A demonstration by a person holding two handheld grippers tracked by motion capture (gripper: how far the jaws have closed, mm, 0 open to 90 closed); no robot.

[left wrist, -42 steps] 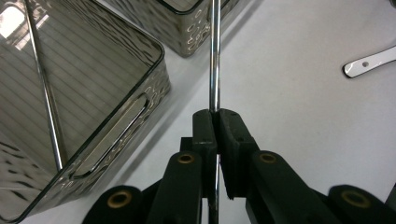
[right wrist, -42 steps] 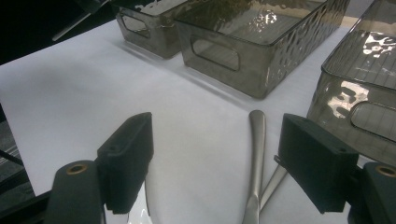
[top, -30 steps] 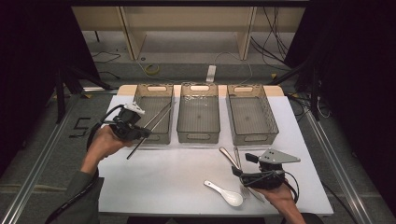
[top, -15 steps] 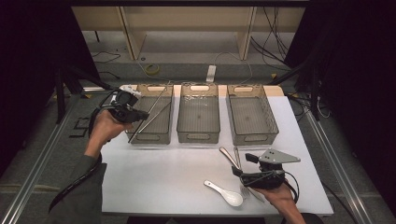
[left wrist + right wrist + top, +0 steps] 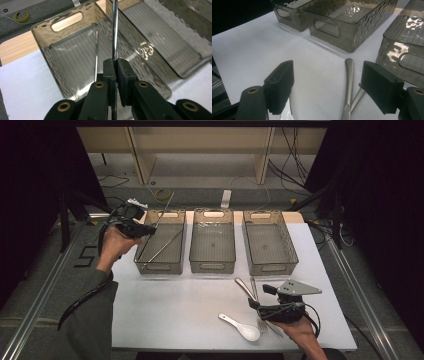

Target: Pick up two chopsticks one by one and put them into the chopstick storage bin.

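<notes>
Overhead light brightens the white table (image 5: 175,305), surroundings fall dark, and glare speckles the soft-focus trays (image 5: 352,15).

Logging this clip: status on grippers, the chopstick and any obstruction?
Left gripper shut on metal chopstick, above left bin. Second chopstick lies in that bin. Right gripper open over cutlery handles. Nothing obstructing.

Bench (image 5: 175,295): lying white-topped, carrying everything.
Bins (image 5: 212,242): three smoky clear ones sitting side by side along the far edge.
Spoon (image 5: 241,327): white, lying near the front edge.
Cutlery (image 5: 248,289): metal pieces resting just beside the spoon.
</notes>
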